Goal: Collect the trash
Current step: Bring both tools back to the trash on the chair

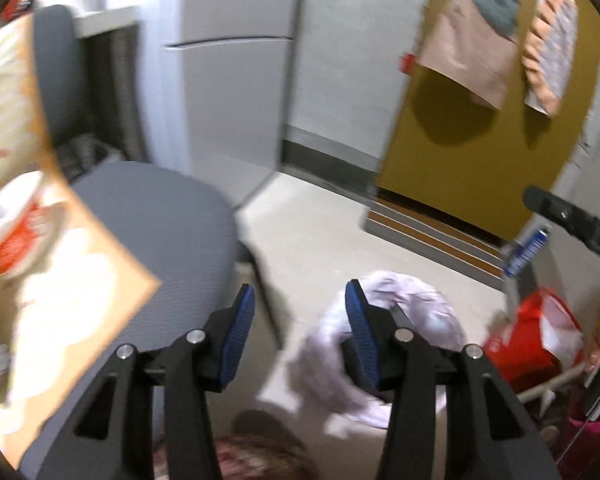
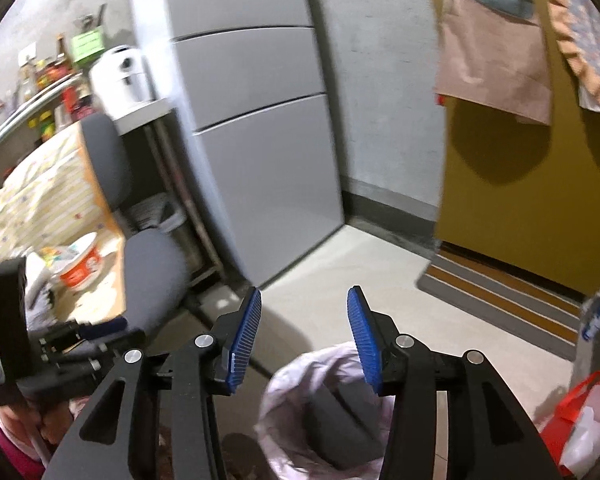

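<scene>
We see blue ribbed pads [image 2: 244, 336] on the black right hand-held gripper [image 2: 302, 332], and the same blue and black on the left hand-held gripper [image 1: 300, 328]. The chair [image 2: 152, 272] is grey, the fridge [image 2: 260, 152] is silver-grey, the door [image 2: 512, 208] is mustard yellow, and the doormat [image 2: 500, 292] has brown and grey stripes. The bin bag [image 2: 296, 376] is pale lilac, the cup [image 2: 80, 266] is orange and white, and the shopping bag [image 2: 580, 424] is red and white.

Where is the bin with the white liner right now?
The bin stands on the floor, low in the right wrist view, between the grey chair on its left and a red bag on its right.
</scene>
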### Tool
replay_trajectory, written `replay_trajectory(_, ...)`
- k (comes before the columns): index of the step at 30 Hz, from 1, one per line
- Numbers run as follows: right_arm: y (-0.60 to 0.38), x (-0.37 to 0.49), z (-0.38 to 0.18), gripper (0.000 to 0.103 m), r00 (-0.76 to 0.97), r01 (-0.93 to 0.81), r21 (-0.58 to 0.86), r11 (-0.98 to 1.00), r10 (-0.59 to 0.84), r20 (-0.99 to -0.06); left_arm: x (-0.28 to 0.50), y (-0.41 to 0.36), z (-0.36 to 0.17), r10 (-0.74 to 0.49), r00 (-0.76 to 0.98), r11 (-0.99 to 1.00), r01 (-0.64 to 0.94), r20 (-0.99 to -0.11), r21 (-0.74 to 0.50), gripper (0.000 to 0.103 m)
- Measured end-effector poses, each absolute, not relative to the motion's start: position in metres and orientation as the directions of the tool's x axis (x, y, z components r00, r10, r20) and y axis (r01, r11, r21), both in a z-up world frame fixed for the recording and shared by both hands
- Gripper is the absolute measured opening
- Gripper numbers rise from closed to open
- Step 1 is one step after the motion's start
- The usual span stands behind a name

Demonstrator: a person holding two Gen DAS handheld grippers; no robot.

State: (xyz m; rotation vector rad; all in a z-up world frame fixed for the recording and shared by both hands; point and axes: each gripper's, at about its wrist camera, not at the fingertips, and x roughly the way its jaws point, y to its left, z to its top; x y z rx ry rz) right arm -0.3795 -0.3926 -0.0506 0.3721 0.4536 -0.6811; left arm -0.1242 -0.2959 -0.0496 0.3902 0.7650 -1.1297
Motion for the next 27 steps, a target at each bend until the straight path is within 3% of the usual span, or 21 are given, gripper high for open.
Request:
replay_trajectory(18,-0.273,-0.254,-0.041,0.047,0.816,0.274,0.100,0.957,-0.176,-0.551,-0.059,-0.088,-0.021,-0.456,0.571,0.801,0.597,-0.683,-0.035,0.049)
replay_trajectory(21,-0.257,-0.236,-0.039,0.053,0.817,0.223,0.095,0.970,-0.133,-0.561,-0.049,-0.059,-0.018,-0.398,0.625,0.847,0.532,-0.671,-0.007,0.051)
replay_trajectory(23,-0.245,-0.222,-0.037,0.063,0.820,0.187,0.079,0.979,-0.111,-0.561,-0.043,-0.043,-0.017,-0.371,0.650,0.870,0.494,-0.663,-0.003,0.055)
replay_trajectory(27,-0.224,-0.191,-0.029,0.064,0.822,0.128,0.047,0.991,-0.079,-0.564,-0.027,-0.010,-0.012,-0.330,0.683,0.907,0.420,-0.651,-0.019,0.059)
